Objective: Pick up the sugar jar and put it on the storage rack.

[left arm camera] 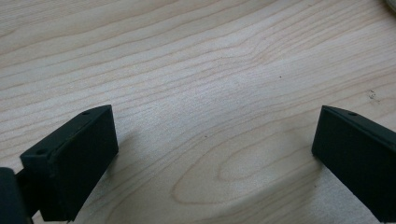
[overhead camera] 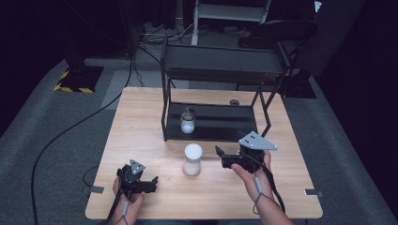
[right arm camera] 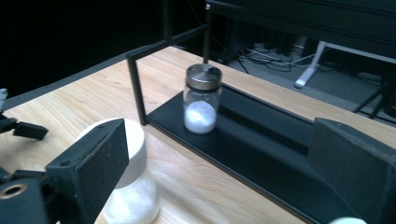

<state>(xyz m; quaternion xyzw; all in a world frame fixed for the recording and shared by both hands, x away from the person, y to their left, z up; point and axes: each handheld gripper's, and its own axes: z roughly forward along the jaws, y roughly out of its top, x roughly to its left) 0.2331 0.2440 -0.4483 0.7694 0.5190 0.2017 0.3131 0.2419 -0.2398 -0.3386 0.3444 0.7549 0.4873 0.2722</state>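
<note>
Big wooden table [overhead camera: 141, 122] first, with a black two-level rack [overhead camera: 220, 65] parked along the far half. Then the right gripper [overhead camera: 219, 157] just beside the white-lidded jar [overhead camera: 192, 159], jaws spread wide, nothing between them (jar sitting on bare wood just in front of the rack, well clear of the pads). Left gripper [overhead camera: 151, 182] low over the near edge, jaws wide too, just wood grain underneath. Smallest: a metal-capped jar [overhead camera: 187, 120] of white powder upright on the rack's bottom shelf.
</note>
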